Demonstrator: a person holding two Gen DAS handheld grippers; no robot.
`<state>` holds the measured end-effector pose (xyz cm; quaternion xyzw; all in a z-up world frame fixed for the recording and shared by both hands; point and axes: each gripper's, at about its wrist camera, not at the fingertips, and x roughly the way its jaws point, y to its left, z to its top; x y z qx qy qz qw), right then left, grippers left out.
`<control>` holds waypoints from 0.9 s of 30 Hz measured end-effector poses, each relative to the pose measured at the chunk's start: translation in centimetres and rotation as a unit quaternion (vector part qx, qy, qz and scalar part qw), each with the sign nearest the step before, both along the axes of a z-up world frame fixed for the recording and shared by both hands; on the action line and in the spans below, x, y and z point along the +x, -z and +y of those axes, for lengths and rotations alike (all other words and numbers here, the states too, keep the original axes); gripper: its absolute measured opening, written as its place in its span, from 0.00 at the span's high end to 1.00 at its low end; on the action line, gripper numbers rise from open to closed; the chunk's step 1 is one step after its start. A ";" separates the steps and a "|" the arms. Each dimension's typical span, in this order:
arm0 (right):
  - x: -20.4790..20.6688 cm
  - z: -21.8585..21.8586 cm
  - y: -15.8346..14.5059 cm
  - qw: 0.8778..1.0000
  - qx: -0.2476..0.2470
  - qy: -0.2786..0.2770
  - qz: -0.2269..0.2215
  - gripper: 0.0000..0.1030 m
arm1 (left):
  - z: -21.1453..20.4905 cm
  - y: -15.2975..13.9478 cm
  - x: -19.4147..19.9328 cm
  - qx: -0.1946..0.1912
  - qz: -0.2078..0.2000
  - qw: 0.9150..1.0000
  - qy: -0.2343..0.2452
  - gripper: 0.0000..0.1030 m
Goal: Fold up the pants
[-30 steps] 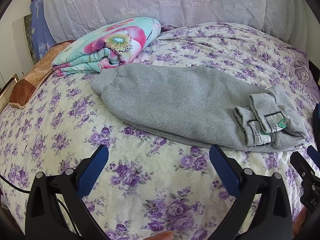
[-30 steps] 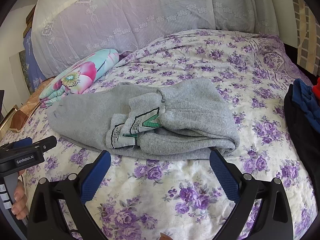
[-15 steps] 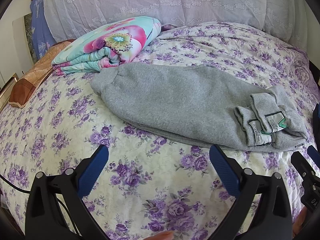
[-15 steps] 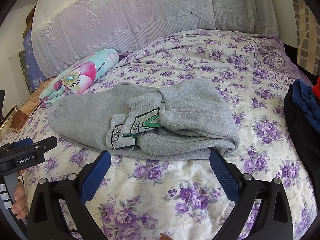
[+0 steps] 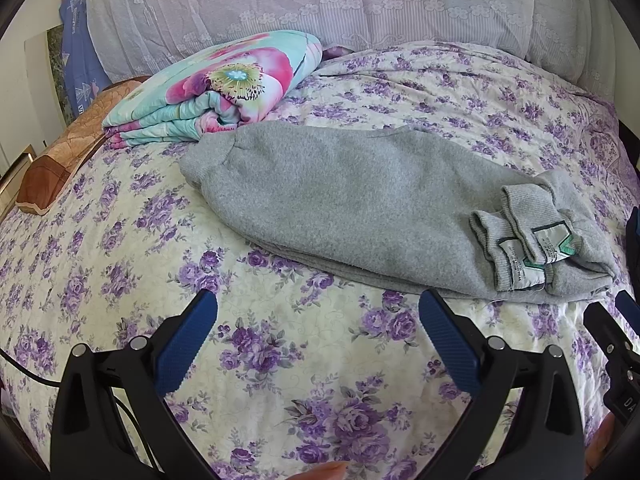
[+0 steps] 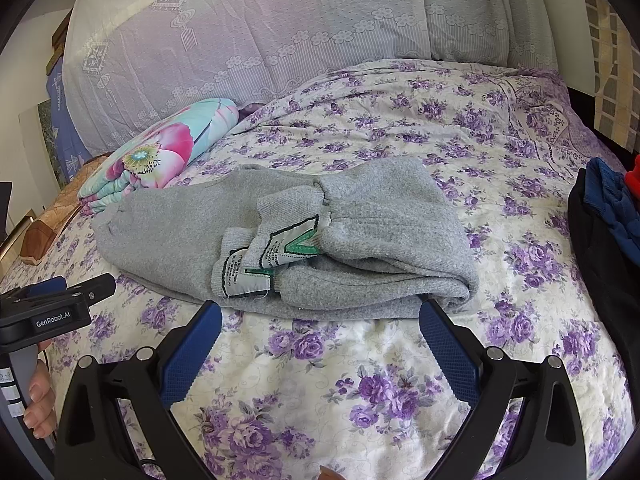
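Grey fleece pants [image 5: 360, 208] [image 6: 360, 232] lie folded lengthwise on the floral bedspread, one end doubled back so the ribbed cuffs and white labels [image 5: 532, 252] [image 6: 276, 260] show on top. My left gripper [image 5: 318, 312] hovers open over bare bedspread, just short of the pants' near edge. My right gripper [image 6: 320, 316] is open too, its blue fingertips at the near edge of the doubled end, nothing between them. The left gripper's body [image 6: 52, 308] shows at the left of the right wrist view, a hand on its handle.
A folded flowered quilt [image 5: 216, 88] lies behind the pants' far end. Lace-covered pillows [image 6: 280, 32] line the headboard. Dark and blue clothes [image 6: 604, 248] are piled at the bed's right edge. A brown cushion [image 5: 52, 172] sits at the left edge.
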<state>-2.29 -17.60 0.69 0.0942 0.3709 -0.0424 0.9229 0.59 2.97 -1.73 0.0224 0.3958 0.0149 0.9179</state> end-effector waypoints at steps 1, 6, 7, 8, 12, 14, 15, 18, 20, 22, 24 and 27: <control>0.0 0.0 0.1 1.000 0.000 0.000 0.000 0.04 | 0.0 0.0 0.0 0.000 0.000 1.000 0.000 0.04; 0.0 0.0 0.0 1.000 -0.001 0.000 0.001 0.04 | 0.0 0.1 0.0 0.000 0.001 1.000 0.000 0.04; 0.0 0.0 0.0 1.000 -0.001 0.000 0.001 0.04 | 0.0 0.1 0.0 0.000 0.001 1.000 0.000 0.04; 0.0 0.0 0.1 1.000 -0.001 0.000 0.001 0.04 | 0.0 0.2 0.0 0.000 0.002 1.000 0.000 0.04; 0.2 0.2 0.6 1.000 -0.004 -0.004 0.011 0.04 | 0.1 1.0 0.3 0.002 0.015 1.000 0.000 0.04; 0.5 0.4 1.4 1.000 -0.007 -0.008 0.029 0.04 | 0.5 2.2 0.6 0.007 0.035 0.999 -0.002 0.04; 0.6 0.5 1.7 0.999 -0.009 -0.010 0.037 0.04 | 0.8 2.7 0.9 0.010 0.045 0.999 -0.004 0.04; 1.1 0.7 3.2 0.997 -0.018 -0.015 0.076 0.04 | 1.9 4.9 1.2 0.015 0.078 0.997 -0.010 0.04; 1.3 0.6 4.1 0.995 -0.025 -0.007 0.101 0.04 | 2.7 6.3 1.3 0.014 0.101 0.995 -0.012 0.04; 1.5 0.2 5.0 0.991 -0.027 0.001 0.127 0.04 | 3.5 7.0 1.1 -0.009 0.098 0.995 -0.008 0.04; 1.5 -0.1 5.6 0.991 -0.017 -0.004 0.134 0.03 | 3.8 7.2 0.8 -0.021 0.090 0.996 -0.005 0.04; 1.0 -0.3 5.6 0.992 -0.005 -0.017 0.123 0.03 | 4.3 7.3 0.1 -0.036 0.075 0.997 0.003 0.04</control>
